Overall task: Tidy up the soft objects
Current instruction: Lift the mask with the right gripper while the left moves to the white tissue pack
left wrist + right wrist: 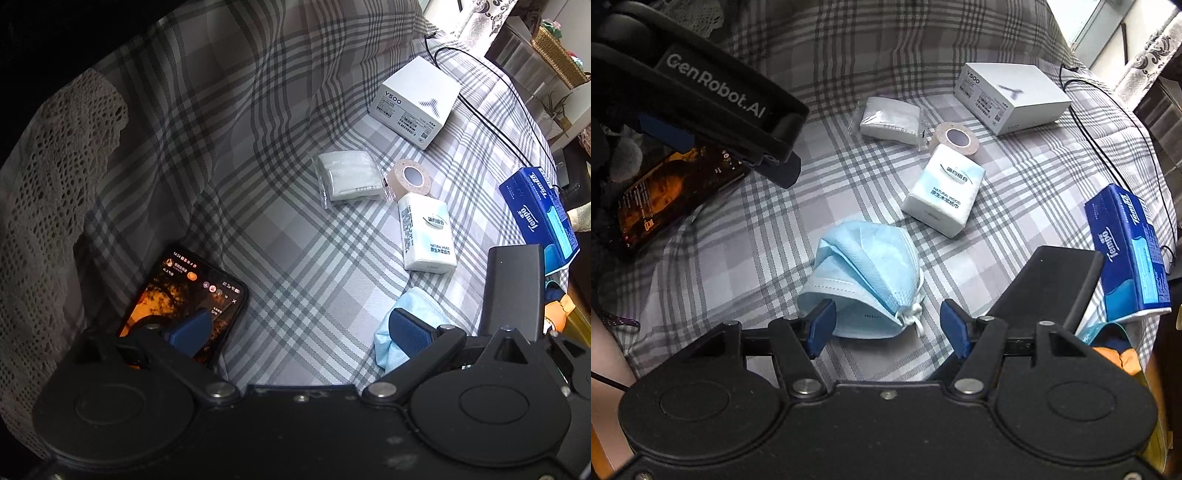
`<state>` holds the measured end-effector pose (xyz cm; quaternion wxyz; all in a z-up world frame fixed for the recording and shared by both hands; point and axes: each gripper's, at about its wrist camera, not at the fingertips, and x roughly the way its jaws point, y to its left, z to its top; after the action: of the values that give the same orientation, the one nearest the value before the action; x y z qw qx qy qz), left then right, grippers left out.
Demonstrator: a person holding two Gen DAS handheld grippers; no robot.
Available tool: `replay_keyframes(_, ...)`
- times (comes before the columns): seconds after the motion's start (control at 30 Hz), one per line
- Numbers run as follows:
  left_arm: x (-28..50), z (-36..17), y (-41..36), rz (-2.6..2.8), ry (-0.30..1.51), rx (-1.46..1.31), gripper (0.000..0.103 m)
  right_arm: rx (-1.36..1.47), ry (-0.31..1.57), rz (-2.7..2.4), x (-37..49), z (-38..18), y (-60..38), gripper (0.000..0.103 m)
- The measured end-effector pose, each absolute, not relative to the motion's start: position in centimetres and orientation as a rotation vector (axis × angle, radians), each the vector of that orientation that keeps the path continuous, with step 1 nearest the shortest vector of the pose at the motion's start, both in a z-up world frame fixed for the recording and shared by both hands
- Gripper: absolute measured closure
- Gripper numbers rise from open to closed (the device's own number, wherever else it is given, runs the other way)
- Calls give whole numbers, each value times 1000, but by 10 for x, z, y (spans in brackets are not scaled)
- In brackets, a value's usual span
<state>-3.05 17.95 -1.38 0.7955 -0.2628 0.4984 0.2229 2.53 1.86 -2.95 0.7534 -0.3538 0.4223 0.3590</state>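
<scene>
The right gripper is held open, its jaws straddling the blue face mask on the plaid sheet. The left gripper is likewise spread wide, nothing gripped.

From my left wrist camera I looked down along the fingers at the plaid-covered bed, near its lace-draped left side. My right wrist camera sat lower and closer, toward the near edge. Both views shared the white tissue pack and the blue mask.
</scene>
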Motion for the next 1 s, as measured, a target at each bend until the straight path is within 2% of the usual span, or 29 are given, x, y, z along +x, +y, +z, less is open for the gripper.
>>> replay_keyframes(0.3, -27, -19, 181, 493, 1086, -559, 1, -763, 1013, 848, 51, -59, 41, 44)
replay_keyframes(0.33, -27, -19, 181, 495, 1086, -558, 1, -747, 1010, 855, 51, -58, 41, 47)
replay_keyframes(0.43, -26, -18, 181, 498, 1082, -547, 1, -673, 1027, 870, 53, -51, 36, 64)
replay_keyframes(0.47, -26, -18, 180, 498, 1081, -542, 1, -644, 1037, 872, 53, -48, 34, 82)
replay_keyframes(0.5, -26, -18, 179, 499, 1080, -537, 1, -619, 1053, 876, 53, -45, 31, 86)
replay_keyframes(1.0, -15, 4, 172, 509, 1041, -430, 1, -434, 1102, 725, 20, 6, -9, 87)
